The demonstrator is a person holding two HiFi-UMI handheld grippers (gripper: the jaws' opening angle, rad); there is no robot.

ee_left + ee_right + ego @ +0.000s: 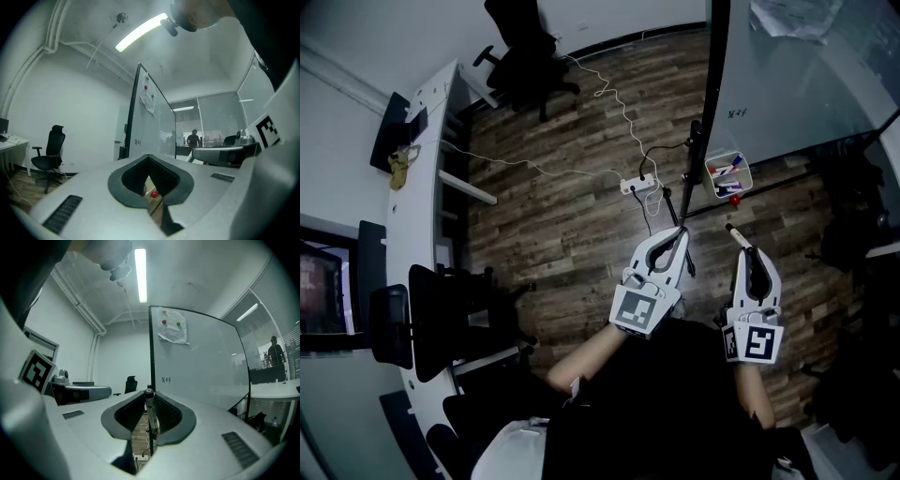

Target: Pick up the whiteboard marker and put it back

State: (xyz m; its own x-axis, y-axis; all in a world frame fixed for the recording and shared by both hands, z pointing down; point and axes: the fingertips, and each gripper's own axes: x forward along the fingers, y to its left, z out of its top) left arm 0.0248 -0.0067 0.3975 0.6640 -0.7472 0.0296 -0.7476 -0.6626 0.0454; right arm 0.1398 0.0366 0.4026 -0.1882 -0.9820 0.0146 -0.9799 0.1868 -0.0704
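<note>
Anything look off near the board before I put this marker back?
Nothing spilled or damaged. The marker is gripped in the right claw. Only oddities: a power strip with loose white cable trailing across the floor, and a crumpled sheet on the whiteboard.

Two grippers (pixel 680 232) (pixel 749 251), one whiteboard (pixel 806 89)

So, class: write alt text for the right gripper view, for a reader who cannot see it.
The right hand-held gripper grips a whiteboard marker between its jaws, facing a whiteboard with paper stuck near its top. A ceiling strip light glows above.
</note>
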